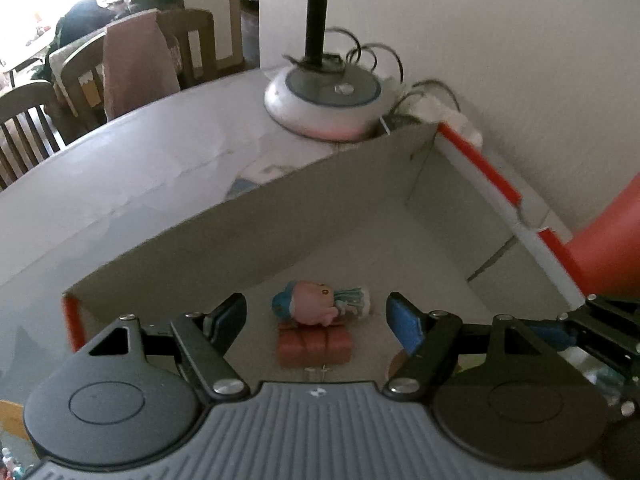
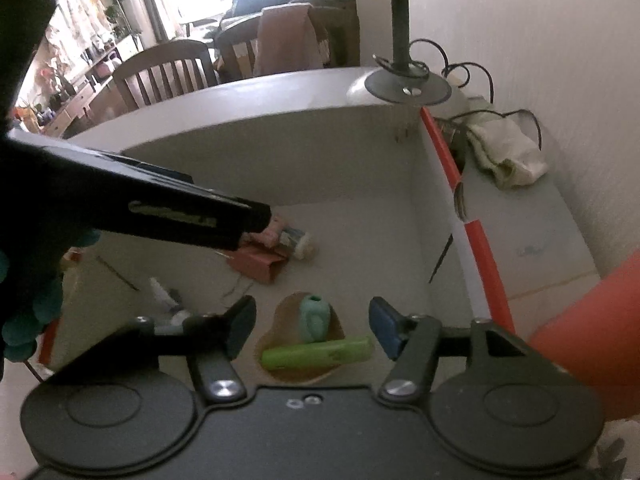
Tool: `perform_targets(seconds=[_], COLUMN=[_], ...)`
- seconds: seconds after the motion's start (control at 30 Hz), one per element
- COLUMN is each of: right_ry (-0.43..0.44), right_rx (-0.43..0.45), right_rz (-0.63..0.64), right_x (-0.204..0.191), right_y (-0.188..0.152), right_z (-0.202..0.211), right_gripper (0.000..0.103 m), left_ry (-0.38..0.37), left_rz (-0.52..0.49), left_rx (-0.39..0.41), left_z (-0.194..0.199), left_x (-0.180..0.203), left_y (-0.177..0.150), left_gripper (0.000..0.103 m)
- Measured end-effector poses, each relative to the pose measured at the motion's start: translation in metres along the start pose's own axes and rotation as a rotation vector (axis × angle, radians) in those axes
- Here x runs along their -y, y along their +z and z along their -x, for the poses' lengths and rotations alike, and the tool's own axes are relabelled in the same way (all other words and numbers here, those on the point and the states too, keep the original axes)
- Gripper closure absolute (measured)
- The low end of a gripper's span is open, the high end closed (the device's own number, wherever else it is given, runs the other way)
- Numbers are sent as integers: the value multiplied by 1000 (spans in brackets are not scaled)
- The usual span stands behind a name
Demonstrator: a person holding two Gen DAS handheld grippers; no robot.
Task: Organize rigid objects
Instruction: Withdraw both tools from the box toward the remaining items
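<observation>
Both grippers hung over the box [image 2: 280,152] with jaws apart and empty: the left gripper [image 1: 316,316] above the little doll [image 1: 320,304], the right gripper [image 2: 312,328] above the green tube [image 2: 316,354]. They were close together and might have bumped, knocking the toys about.

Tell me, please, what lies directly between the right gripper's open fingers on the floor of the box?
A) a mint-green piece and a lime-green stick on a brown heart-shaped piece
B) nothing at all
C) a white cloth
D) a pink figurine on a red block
A: in the right wrist view the right gripper frames a mint-green piece and a lime-green stick resting on a brown heart-shaped piece, none of them gripped.
</observation>
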State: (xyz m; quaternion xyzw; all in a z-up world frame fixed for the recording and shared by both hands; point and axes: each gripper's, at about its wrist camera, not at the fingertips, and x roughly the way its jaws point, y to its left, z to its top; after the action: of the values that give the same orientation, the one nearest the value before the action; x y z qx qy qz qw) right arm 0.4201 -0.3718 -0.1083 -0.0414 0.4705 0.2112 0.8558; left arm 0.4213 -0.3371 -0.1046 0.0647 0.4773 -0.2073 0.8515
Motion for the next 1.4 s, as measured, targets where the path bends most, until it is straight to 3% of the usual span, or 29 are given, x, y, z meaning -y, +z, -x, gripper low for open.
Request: perform_targets(seconds=[0.47, 0.73, 0.83, 1.27, 1.4], right_ry=[39, 56, 55, 124, 153], right_rx=[78, 123, 150, 239, 242], right_rz=[24, 17, 41, 110, 128], right_x=[-27, -48, -62, -124, -148], right_y=[-3, -11, -16, -36, -42], right_z=[44, 66, 74, 92, 90], right_gripper=[30, 20, 17, 5, 4], left_ry=[-15, -12, -10, -24, -26], left_rz=[39, 63, 75, 124, 145], left_rx=[126, 180, 195, 234, 240], left_z=[79, 116, 128, 172, 184], left_x=[-21, -37, -44, -85, -105], left_y=[-31, -58, -68, -123, -140], left_gripper=[27, 26, 20, 19, 13])
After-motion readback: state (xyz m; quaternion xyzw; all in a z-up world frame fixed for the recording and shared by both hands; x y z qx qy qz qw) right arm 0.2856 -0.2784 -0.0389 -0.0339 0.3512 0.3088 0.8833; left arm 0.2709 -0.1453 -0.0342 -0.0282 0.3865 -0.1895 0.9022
